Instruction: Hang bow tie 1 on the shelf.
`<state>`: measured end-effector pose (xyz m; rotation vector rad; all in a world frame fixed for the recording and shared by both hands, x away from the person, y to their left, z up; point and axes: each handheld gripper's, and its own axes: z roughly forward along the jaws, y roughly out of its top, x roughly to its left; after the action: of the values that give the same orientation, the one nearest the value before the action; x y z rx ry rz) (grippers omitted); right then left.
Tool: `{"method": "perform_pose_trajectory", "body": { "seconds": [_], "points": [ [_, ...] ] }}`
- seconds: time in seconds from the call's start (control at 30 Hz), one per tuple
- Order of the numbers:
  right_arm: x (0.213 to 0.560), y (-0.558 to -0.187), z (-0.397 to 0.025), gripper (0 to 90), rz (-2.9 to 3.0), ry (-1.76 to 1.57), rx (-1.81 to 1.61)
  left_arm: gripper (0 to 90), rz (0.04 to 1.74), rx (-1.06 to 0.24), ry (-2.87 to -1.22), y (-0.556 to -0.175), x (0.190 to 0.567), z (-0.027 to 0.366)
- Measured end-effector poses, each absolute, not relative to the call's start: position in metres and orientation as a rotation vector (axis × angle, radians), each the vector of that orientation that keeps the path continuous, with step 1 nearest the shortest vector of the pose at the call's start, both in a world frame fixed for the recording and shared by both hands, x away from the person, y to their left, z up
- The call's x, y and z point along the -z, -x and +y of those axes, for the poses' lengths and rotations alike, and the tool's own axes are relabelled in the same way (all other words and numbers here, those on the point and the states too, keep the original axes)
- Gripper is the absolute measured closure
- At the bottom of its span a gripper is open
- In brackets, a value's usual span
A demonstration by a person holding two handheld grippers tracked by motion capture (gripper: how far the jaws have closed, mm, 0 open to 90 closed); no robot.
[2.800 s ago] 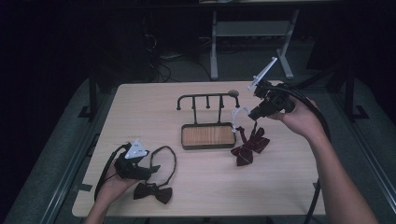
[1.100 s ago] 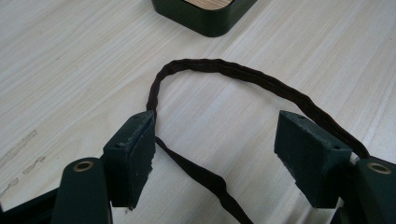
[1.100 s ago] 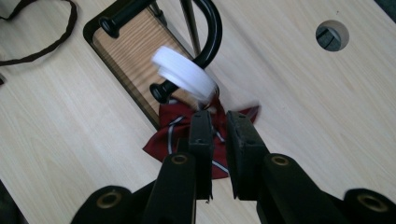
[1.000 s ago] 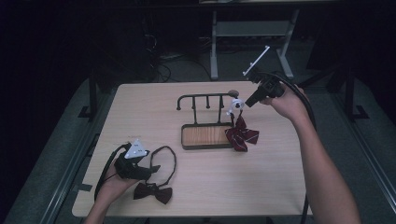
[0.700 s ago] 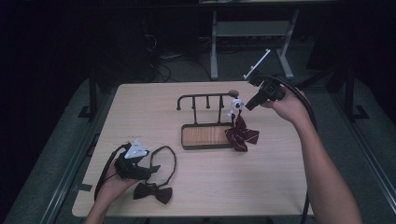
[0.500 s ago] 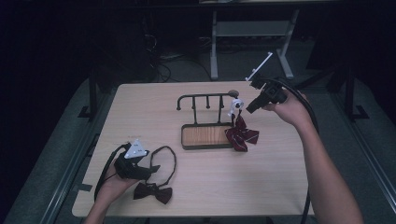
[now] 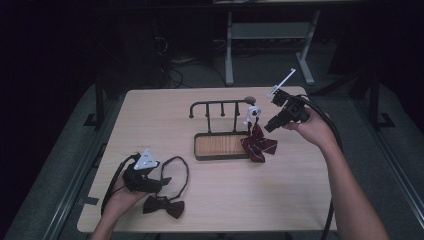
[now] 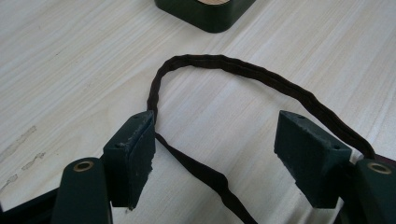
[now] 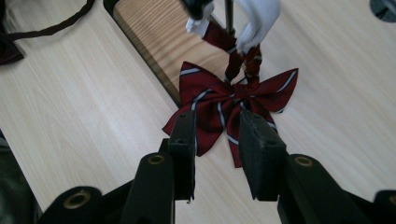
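The striped red bow tie hangs by its neck band from the right end of the black rack, its white clasp up at the rail and its wings resting against the right edge of the wooden tray base. The right gripper sits just right of it, jaws parted with nothing between them. The risk, as I judge it, is that the band is only loosely caught on the rail: a brush from the jaws in pulling away could drag it off and drop the tie onto the table.

At the near left, the left gripper rests on the table with jaws wide apart, straddling the strap of the dark bow tie without gripping it.

The right gripper view shows the stripes and the gap between the jaws, which the high view leaves unclear; the high view shows the rack's rail and pegs.
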<state>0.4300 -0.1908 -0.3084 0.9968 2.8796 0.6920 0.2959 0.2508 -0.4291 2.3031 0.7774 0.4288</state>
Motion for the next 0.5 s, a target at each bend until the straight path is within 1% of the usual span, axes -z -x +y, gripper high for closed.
{"method": "perform_pose_trajectory", "body": {
  "seconds": [0.27, 0.37, 0.5],
  "points": [
    [0.319, -0.424, -0.193, 63.2, 2.893, -0.999, -0.702, 29.8, 0.779, -0.428, -2.303, -0.296, 0.429, 0.251],
    [0.322, -0.42, -0.196, 59.2, 2.885, -1.007, -0.718, 29.9, 0.78, -0.431, -2.306, -0.296, 0.429, 0.251],
    [0.324, -0.416, -0.198, 57.6, 2.878, -1.009, -0.733, 29.9, 0.782, -0.431, -2.306, -0.296, 0.429, 0.251]
  ]
}}
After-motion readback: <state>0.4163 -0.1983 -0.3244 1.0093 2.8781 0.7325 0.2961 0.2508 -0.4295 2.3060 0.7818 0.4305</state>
